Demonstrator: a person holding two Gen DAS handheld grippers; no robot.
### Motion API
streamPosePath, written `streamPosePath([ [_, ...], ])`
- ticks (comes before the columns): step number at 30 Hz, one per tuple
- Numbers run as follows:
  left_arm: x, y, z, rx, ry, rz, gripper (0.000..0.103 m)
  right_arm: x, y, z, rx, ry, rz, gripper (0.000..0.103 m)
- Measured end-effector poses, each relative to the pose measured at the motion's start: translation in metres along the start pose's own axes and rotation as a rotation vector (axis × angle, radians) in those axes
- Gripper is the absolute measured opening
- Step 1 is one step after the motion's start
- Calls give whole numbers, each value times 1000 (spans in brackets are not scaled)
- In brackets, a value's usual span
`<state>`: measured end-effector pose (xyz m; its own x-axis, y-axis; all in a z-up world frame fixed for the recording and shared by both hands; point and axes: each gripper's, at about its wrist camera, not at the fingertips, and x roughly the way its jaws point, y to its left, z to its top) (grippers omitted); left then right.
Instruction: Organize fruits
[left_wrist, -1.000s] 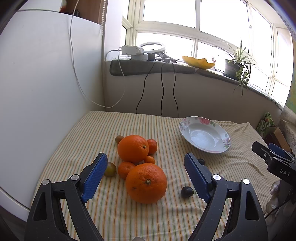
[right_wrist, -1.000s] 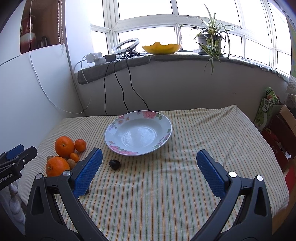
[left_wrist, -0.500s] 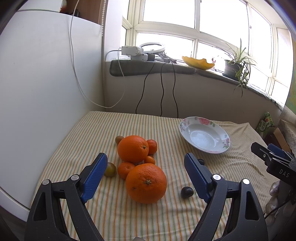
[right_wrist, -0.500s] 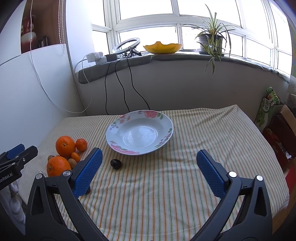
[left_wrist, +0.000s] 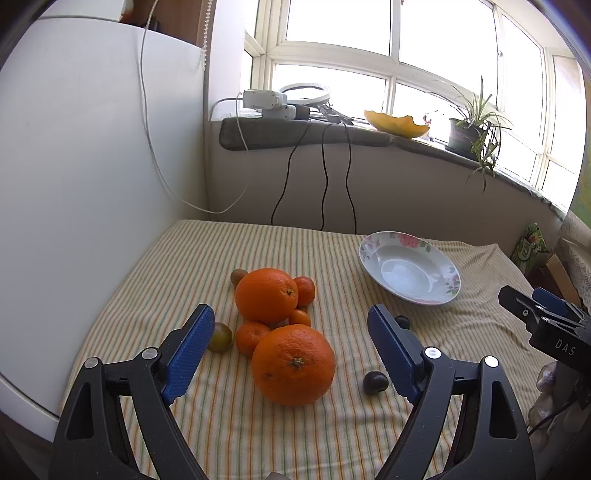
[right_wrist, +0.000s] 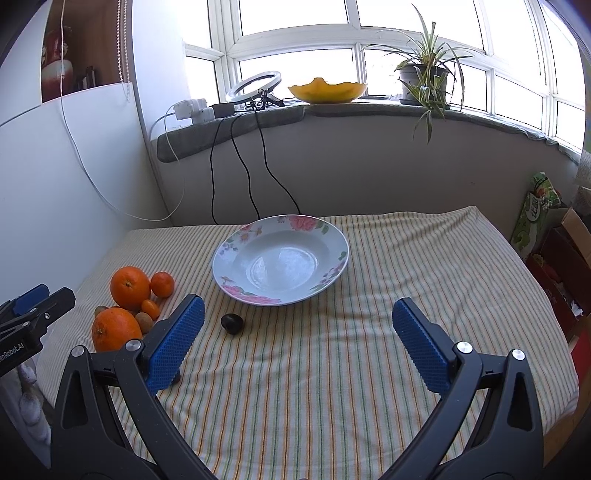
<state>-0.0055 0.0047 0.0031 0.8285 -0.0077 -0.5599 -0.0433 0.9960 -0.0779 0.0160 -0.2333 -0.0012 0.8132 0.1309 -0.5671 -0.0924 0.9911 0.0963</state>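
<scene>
A large orange lies between my open left gripper's fingers, low over the striped cloth. Behind it lie a second large orange, small tangerines, a kumquat, brown kiwis and a greenish fruit. Two dark plums lie to the right. An empty floral plate stands ahead of my open, empty right gripper; one plum lies before it. The fruit pile shows at the right wrist view's left.
A white panel walls the table's left side. Cables hang from the windowsill behind the table. A yellow dish and a potted plant stand on the sill. Boxes and a green bag stand past the table's right edge.
The right gripper's view has drifted slightly, so the plate sits a little further right in it. The left gripper and the fruits have hardly moved.
</scene>
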Motion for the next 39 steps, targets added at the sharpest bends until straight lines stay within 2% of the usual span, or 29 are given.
streamPosePath([
  [10,3,1,-2,0,5,-1,85,4,2,-1,-10,12,13,103],
  [16,9,9,-10,-6,28,-6,84,8,4,1,-5,29,66,103],
  [24,19,24,-29,-32,99,-33,80,20,14,4,0,68,176,103],
  [32,31,28,-43,-79,167,-90,74,45,49,2,-61,156,332,103],
  [39,38,26,-51,-80,202,-117,74,69,81,-6,-105,257,436,103],
])
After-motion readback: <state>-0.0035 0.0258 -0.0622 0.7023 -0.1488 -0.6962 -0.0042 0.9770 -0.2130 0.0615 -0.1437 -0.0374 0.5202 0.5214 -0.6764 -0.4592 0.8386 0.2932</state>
